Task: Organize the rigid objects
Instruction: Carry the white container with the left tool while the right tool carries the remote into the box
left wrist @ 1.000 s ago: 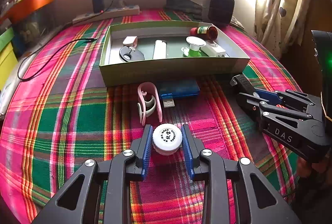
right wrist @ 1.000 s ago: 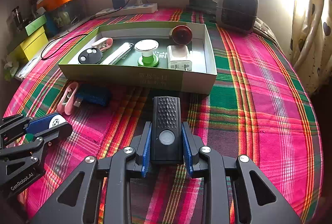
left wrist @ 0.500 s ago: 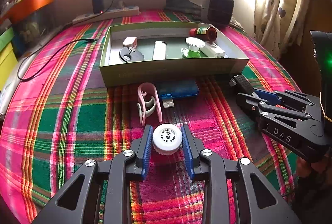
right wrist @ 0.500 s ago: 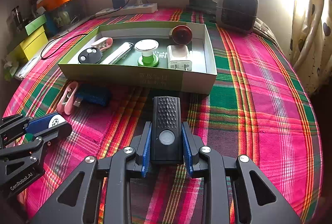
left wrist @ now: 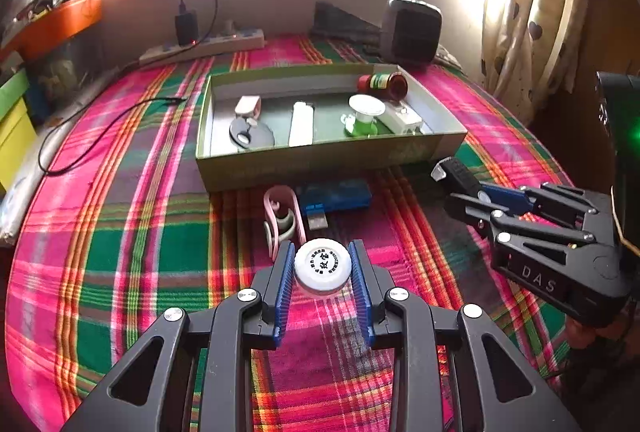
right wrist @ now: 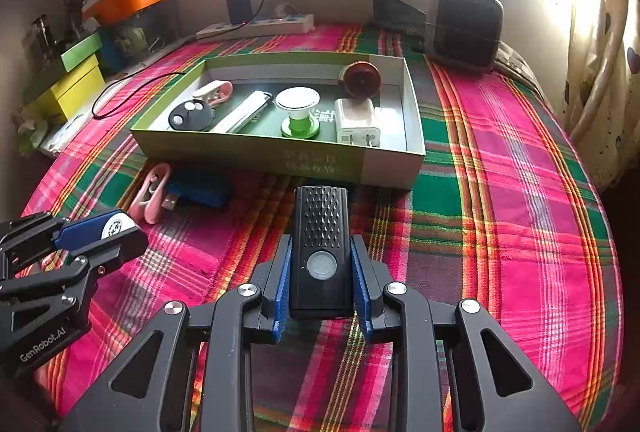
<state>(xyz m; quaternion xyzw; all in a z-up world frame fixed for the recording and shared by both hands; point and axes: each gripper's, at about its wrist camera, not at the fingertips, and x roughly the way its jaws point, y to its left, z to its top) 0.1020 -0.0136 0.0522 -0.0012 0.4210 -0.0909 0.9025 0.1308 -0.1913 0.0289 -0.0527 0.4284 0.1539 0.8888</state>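
Right, my left gripper (left wrist: 323,268) is clamped on the round white cap (left wrist: 323,267), pads on its rim, above the plaid cloth (left wrist: 132,244) short of the green box (left wrist: 320,162). It looks light, stiff and smooth, so it may slip. My right gripper (right wrist: 321,268) pinches the black remote (right wrist: 321,248) by its long flat sides: rigid, an easy hold.

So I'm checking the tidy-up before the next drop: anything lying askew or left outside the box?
Yes. In the green box the brown bottle lies on its side. Outside, against the box's front wall, a pink clip and a blue USB device sit on the plaid cloth.
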